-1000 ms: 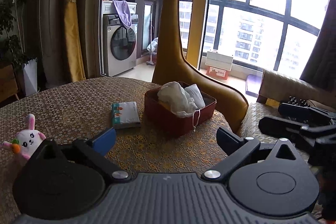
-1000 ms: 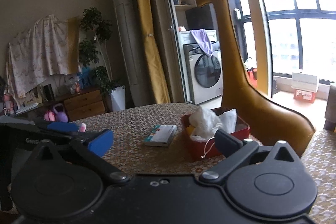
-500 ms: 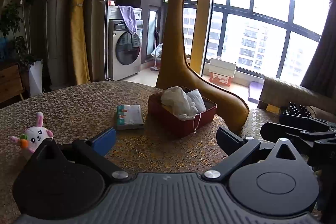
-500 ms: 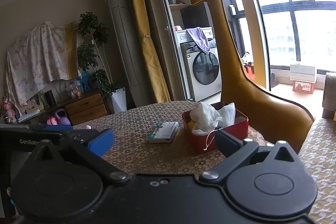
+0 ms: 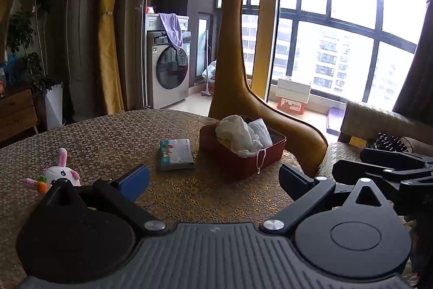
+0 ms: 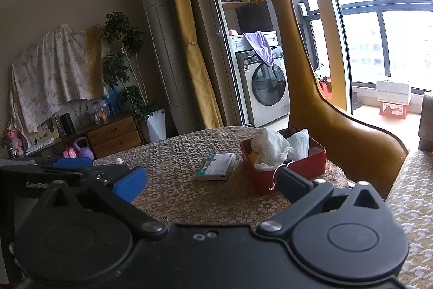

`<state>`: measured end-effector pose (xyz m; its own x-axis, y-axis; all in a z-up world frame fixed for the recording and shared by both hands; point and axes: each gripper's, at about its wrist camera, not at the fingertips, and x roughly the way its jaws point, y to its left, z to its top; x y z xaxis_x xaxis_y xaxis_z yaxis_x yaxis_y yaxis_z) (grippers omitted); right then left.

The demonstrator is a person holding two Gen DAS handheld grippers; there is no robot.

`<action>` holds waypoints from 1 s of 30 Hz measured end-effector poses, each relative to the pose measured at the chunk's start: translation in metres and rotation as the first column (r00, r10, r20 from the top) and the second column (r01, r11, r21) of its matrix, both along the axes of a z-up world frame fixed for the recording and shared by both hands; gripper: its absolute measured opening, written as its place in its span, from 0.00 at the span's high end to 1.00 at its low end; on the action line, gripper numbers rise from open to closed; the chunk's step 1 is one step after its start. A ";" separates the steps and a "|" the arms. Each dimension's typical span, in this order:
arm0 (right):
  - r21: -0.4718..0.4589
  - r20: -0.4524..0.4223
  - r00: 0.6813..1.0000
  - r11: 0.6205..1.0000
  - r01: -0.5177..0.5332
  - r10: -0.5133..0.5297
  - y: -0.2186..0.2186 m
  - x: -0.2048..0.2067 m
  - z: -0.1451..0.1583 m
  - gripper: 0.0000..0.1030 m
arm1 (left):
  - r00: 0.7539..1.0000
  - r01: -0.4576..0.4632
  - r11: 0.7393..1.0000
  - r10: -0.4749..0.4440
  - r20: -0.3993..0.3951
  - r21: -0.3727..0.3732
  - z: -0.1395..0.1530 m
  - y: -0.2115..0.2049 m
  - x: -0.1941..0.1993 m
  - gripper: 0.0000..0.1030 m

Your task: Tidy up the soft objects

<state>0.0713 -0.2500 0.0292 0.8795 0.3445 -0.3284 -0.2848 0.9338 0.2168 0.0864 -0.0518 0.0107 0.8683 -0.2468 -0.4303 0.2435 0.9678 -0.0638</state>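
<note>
Two handheld grippers point across a round tabletop [image 5: 89, 132] covered in a gold, honeycomb-patterned cloth. The left gripper [image 5: 213, 178] has its two fingers spread wide apart with nothing between them; one fingertip carries a blue pad, the other is black. The right gripper [image 6: 211, 180] is likewise spread wide and holds nothing, and it sits just to the right of the left one, whose black body shows at the left edge of the right wrist view. Near the far edge of the tabletop stands a red box [image 5: 243, 156], open at the top, with crumpled white cloths [image 5: 240, 136] piled inside and a thin string loop hanging over its front wall. Just to the left of the box, apart from it, lies a flat packet of tissues [image 5: 176, 153] in white and teal wrapping. Well to the left, near the tabletop's front edge, sits a small white plush rabbit [image 5: 61, 172] with pink ears and an orange carrot, partly hidden behind the left gripper's body. Behind the tabletop stands a tall mustard-yellow giraffe figure [image 5: 232, 45]. Farther back are a washing machine [image 5: 167, 72] with a purple cloth draped over it, yellow curtains, and large bright windows.
</note>
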 end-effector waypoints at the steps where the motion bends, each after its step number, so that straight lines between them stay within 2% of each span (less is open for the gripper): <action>1: 0.000 0.001 1.000 1.000 0.001 -0.001 0.000 0.000 0.000 0.00 | 1.000 0.003 1.000 -0.003 0.004 0.002 0.000 0.000 -0.001 0.00; 17: -0.006 0.006 0.999 0.999 0.033 -0.033 0.003 0.000 0.000 0.00 | 0.999 0.028 1.000 -0.029 0.032 0.010 0.002 -0.002 -0.015 0.00; 30: -0.003 0.003 1.000 1.000 0.027 -0.027 0.008 -0.006 -0.003 0.00 | 0.999 -0.001 1.000 0.000 0.035 0.025 -0.001 0.003 -0.024 0.00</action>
<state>0.0652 -0.2423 0.0260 0.8893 0.3196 -0.3271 -0.2601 0.9418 0.2132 0.0627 -0.0490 0.0096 0.8832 -0.2356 -0.4055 0.2444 0.9692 -0.0307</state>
